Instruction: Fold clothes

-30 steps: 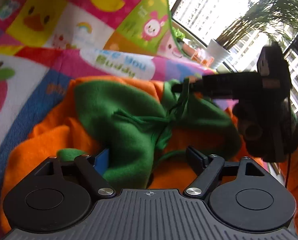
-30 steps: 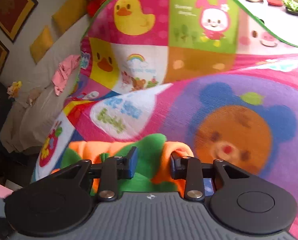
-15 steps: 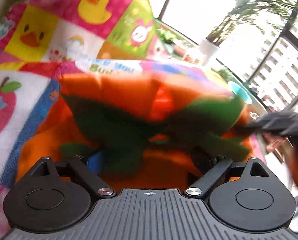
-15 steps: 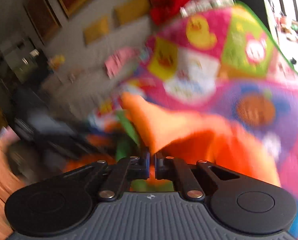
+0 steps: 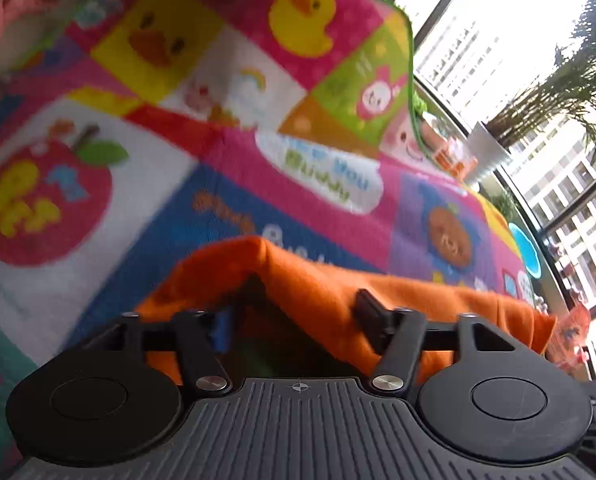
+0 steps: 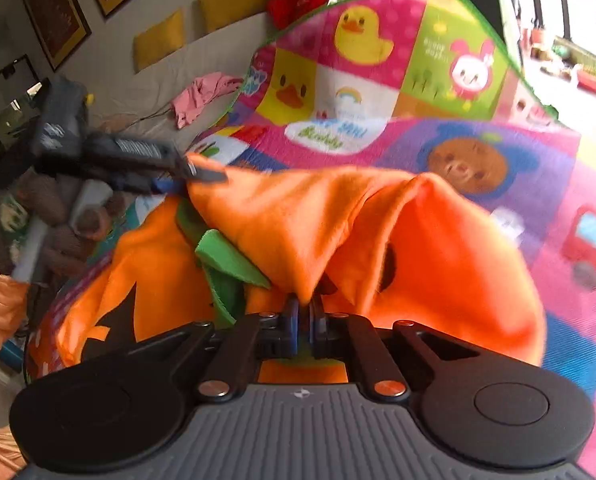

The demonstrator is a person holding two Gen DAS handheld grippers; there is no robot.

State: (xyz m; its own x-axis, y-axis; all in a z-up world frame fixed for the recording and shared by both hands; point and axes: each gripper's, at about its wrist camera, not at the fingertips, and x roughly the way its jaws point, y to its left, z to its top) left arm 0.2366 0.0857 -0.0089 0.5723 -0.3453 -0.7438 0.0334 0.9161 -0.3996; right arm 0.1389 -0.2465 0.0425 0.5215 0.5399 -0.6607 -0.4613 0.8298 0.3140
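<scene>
My right gripper (image 6: 305,322) is closed on the orange garment (image 6: 282,220): the two blue pads are pressed almost together and a fold of the orange cloth comes up from between them. From this pinch the cloth rises and spreads forward like a small tent, above the play mat (image 6: 418,80). Under the raised fold I see a green piece of the same garment (image 6: 226,264), and lower to the left a flat orange part with black shapes on it, lying on the mat.

In the right wrist view my left gripper (image 6: 202,174) is at the far left corner of the garment. Its tip touches the edge of the orange cloth there, and the cloth is stretched between both grippers. From this side it seems to hold the corner, but the picture is blurred at that place.

In the left wrist view the left gripper (image 5: 294,316) shows its fingers standing wide apart, and the orange garment (image 5: 318,280) is draped over and between them. The right finger (image 5: 368,312) sticks out on top of the cloth; the blue pad of the left finger is half hidden under the fold. So I cannot tell if this gripper really clamps the cloth or only carries it.

The garment is near the middle of the mat, on my side of the bear picture (image 6: 472,166). Behind the mat stands a sofa with yellow cushions (image 6: 158,38), and a pink cloth (image 6: 202,94) lies on it.
</scene>
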